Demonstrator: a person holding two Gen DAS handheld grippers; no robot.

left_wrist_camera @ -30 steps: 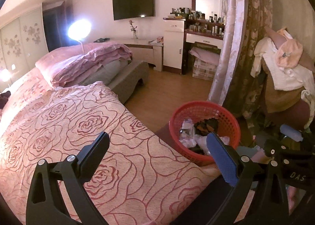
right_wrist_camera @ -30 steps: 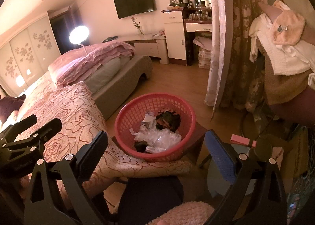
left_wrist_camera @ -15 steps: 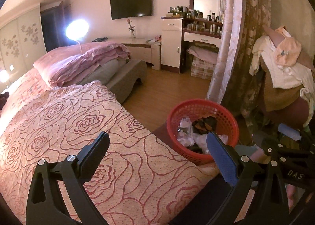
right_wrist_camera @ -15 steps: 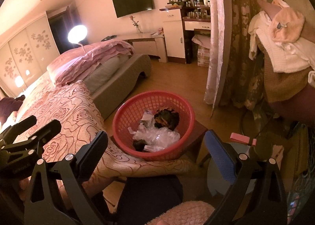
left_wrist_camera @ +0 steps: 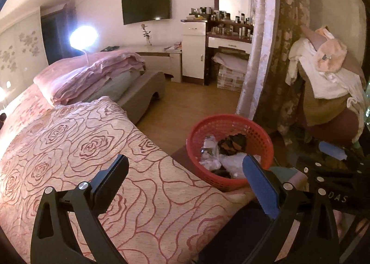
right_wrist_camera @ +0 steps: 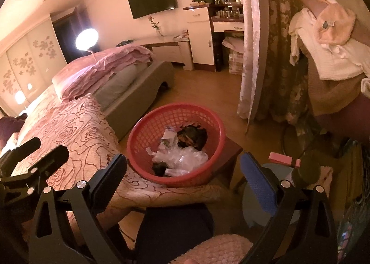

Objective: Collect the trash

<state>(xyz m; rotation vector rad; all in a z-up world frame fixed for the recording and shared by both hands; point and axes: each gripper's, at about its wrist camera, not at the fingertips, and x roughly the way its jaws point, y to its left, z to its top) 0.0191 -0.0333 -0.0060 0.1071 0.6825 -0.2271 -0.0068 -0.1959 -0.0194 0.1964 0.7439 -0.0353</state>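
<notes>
A warm-lit bedroom. Ahead of both wide-open, empty grippers, the red perforated plastic basket [right_wrist_camera: 175, 144] on a low stool holds crumpled clear plastic wrap [right_wrist_camera: 182, 160]: probably light, soft and slippery, so pinch a bunched fold. Rose-patterned bedspread [left_wrist_camera: 69, 148] lies left.

The only writing I can make out is "DAS", in pale letters on the black frame of the right tool [left_wrist_camera: 333, 197], at the lower right of the left wrist view. The bottles on the dresser shelf [left_wrist_camera: 231, 26] at the upper middle carry labels, but they are too small to read.
</notes>
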